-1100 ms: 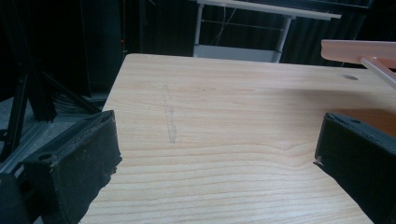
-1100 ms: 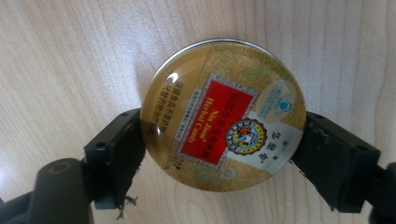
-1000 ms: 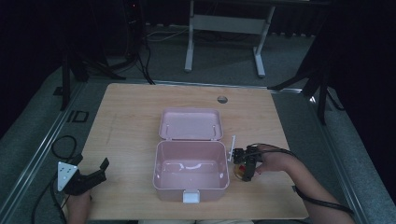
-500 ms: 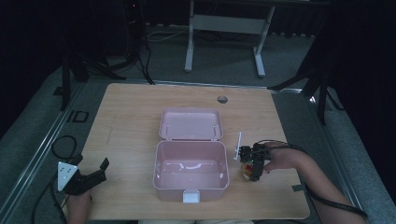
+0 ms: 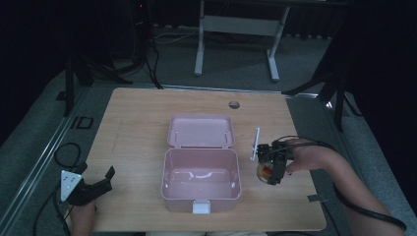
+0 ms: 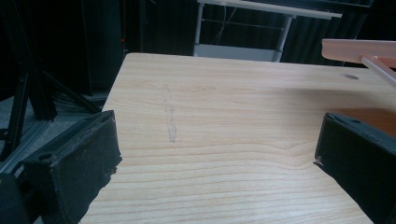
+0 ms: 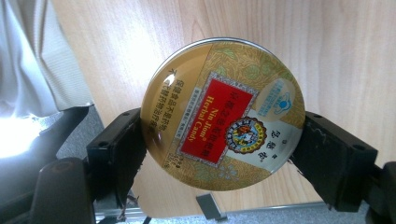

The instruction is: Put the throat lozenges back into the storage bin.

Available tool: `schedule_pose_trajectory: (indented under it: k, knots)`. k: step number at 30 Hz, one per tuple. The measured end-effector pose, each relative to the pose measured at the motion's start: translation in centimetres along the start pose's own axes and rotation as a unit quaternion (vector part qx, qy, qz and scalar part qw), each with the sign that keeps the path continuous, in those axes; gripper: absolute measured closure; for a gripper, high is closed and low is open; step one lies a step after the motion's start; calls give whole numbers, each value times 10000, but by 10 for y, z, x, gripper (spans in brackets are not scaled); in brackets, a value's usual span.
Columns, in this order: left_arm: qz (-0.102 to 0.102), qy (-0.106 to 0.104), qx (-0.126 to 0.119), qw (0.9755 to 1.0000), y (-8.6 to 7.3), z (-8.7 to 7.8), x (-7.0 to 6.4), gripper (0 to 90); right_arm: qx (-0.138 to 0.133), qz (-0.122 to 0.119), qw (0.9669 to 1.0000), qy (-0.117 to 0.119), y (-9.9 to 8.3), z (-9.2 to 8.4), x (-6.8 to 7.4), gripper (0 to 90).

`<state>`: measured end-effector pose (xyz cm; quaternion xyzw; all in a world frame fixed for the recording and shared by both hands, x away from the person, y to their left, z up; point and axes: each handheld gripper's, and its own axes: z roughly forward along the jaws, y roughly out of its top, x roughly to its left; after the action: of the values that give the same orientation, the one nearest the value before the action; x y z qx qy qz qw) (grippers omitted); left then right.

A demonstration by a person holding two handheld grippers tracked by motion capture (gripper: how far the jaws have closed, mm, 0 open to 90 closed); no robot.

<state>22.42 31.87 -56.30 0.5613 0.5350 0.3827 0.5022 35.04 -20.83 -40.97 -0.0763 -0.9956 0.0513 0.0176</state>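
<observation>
Candy tin [image 7: 223,114] is pinched by right tongs [image 5: 272,167]; left tongs [image 5: 93,188] spread.

High view overhead, facing forward over table [image 5: 137,123]; gripper views low, close; shared wooden tabletop

A pink plastic box [image 5: 201,181] with its lid open lies mid wooden worktop [image 5: 137,123], between both grippers. The right gripper [image 5: 270,173], just beside the box, clamps a round gold candy tin [image 7: 223,112]. The left gripper [image 5: 101,184] rests well apart from it, at the worktop's near corner.
</observation>
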Motion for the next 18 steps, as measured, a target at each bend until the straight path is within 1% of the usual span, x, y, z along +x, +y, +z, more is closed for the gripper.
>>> schedule_pose_trajectory:
  k: [1,3,4,5,6,7,8,9,13,18]
  knots:
    - [-4,-5,-2,10000,0,0,0,3,4,-40,10000,-39,1,-10,2,202]
    - [-6,-1,-3,10000,0,0,0,3,-5,-41,10000,-64,1,-18,3,203]
    - [-6,-1,-3,10000,0,0,0,3,-5,-41,10000,-64,1,-18,3,203]
    - [-5,-6,-5,10000,0,0,0,3,-14,-33,9999,-118,2,-28,3,203]
    - [-5,-6,-4,10000,0,0,0,3,-42,-39,9998,-164,3,-33,4,203]
    - [-5,-6,-4,10000,0,0,0,3,-42,-39,9998,-164,3,-33,4,203]
    - [-7,-9,-5,10000,0,0,0,3,-54,-6,9998,-172,4,-38,4,203]
    - [-14,-6,-12,10000,0,0,0,3,-66,-32,9998,-202,6,-44,4,202]
    - [-12,-11,-5,10000,0,0,0,3,-91,-80,9997,-216,13,-50,5,203]
    - [-7,-9,1,10000,0,0,0,3,-153,-200,9995,-205,24,-52,8,203]
